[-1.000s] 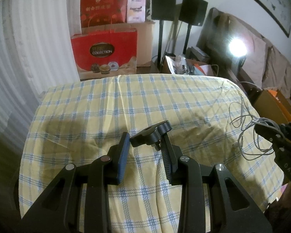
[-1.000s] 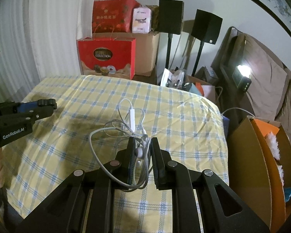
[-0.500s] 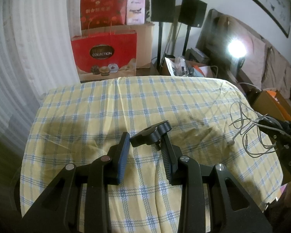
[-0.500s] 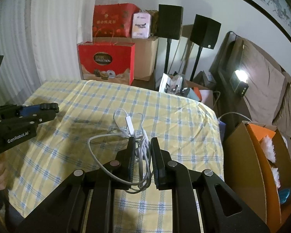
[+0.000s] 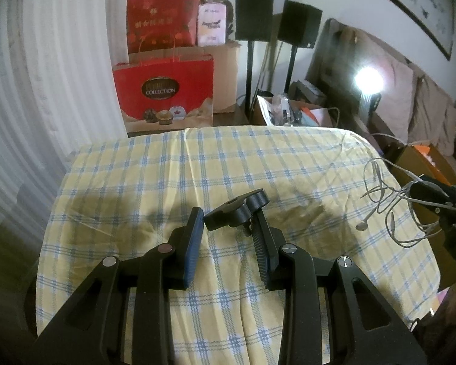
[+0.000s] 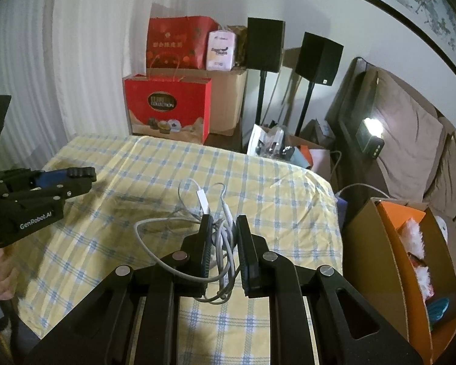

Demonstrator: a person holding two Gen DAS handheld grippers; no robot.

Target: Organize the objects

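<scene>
Above checked tablecloth (image 6: 258, 182) | right gripper (image 6: 223, 228) clamps earphone cable (image 6: 225, 252) | left gripper (image 5: 228, 222) spread wide

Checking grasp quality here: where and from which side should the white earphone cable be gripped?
Grip the earphone cable at its bunched middle, coming from the near table edge, as the right gripper does. The strands overlap there; the loose loops and dangling earbud would probably slip free.
</scene>
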